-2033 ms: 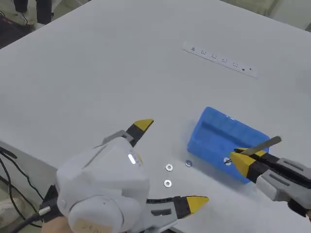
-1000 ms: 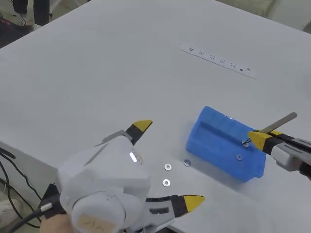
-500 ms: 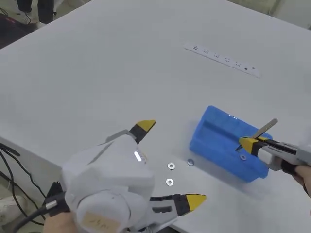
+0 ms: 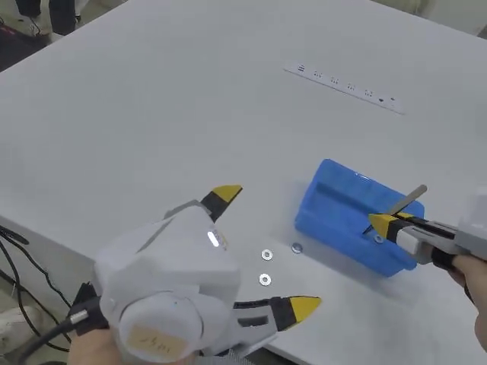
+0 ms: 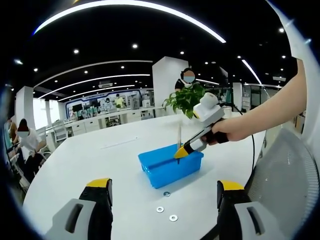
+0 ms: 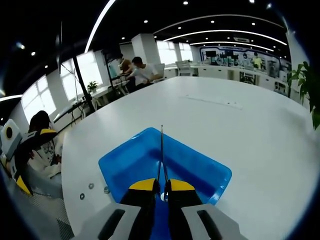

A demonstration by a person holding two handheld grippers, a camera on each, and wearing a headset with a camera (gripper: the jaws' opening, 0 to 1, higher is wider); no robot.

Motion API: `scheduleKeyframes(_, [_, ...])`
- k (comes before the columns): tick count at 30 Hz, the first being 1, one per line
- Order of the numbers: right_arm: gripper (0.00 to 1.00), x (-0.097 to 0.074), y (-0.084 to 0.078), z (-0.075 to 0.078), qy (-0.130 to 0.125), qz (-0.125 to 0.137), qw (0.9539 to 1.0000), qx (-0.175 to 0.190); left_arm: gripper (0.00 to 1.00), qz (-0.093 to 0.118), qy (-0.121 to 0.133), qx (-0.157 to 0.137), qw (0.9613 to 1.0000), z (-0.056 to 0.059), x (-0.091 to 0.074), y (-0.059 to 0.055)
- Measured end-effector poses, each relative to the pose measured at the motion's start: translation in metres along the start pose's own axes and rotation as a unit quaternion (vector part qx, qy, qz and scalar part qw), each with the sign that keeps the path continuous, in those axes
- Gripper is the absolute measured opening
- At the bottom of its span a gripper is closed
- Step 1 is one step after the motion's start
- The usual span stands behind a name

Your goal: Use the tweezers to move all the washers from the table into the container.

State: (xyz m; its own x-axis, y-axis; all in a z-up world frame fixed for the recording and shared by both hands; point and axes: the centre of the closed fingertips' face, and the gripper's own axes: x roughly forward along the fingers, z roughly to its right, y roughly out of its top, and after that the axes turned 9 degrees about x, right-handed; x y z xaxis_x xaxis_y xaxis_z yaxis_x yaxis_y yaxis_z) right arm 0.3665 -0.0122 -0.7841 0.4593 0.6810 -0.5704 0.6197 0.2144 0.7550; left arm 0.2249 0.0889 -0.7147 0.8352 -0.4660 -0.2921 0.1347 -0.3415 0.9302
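The right claw (image 6: 161, 185) is clamped on the tweezers (image 6: 161, 145), whose thin shaft runs up the middle of the right gripper view over the blue container (image 6: 125, 165). In the head view this claw (image 4: 383, 222) sits at the right of the frame, above the right end of the container (image 4: 338, 198). A second ago it was further right, so it has come back in over the box. A small pale speck under the tip may be a washer already dropped in, but it is too small to be sure. The left claw (image 4: 266, 251) hangs at lower centre with its jaws wide apart, much as before. Three washers (image 4: 265, 280) lie on the table (image 4: 152, 114) just left of the container, the same count as two seconds ago. By my reckoning three pickups remain.
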Motion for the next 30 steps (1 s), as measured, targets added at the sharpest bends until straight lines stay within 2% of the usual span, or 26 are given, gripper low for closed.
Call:
scheduleKeyframes(6, [0.04, 0.004, 0.002, 0.004, -0.007, -0.002, 1.0, 0.003, 0.87, 0.005, 0.006, -0.001, 1.0, -0.003, 0.0, 0.001])
scheduleKeyframes(9, [0.05, 0.005, 0.003, 0.005, -0.008, -0.004, 1.0, -0.002, 0.88, 0.014, 0.003, -0.005, 0.9999, -0.002, 0.0, 0.004])
scheduleKeyframes(13, [0.05, 0.002, 0.001, 0.009, -0.023, -0.021, 0.9985, -0.046, 0.88, 0.013, 0.002, -0.004, 0.9999, -0.002, 0.0, 0.004])
scheduleKeyframes(16, [0.05, -0.001, 0.004, 0.002, -0.009, -0.007, 0.9994, -0.033, 0.88, 0.012, 0.003, -0.006, 0.9999, -0.002, 0.0, 0.003])
scheduleKeyframes(19, [0.05, -0.006, 0.009, -0.001, -0.011, 0.004, 0.9992, -0.039, 0.88, 0.009, 0.003, -0.006, 0.9999, -0.002, 0.0, 0.002])
scheduleKeyframes(21, [0.05, -0.011, 0.019, -0.007, -0.002, 0.03, 0.9989, -0.035, 0.88, 0.007, 0.002, -0.006, 1.0, -0.002, 0.001, 0.002])
scheduleKeyframes(24, [0.05, -0.021, 0.031, -0.021, 0.015, 0.055, 0.9979, -0.031, 0.87, 0.007, 0.001, -0.006, 1.0, -0.002, 0.001, 0.002])
scheduleKeyframes(30, [0.05, -0.039, 0.048, -0.068, 0.069, 0.091, 0.9918, -0.057, 0.86, 0.004, -0.001, -0.006, 1.0, -0.002, 0.0, 0.001])
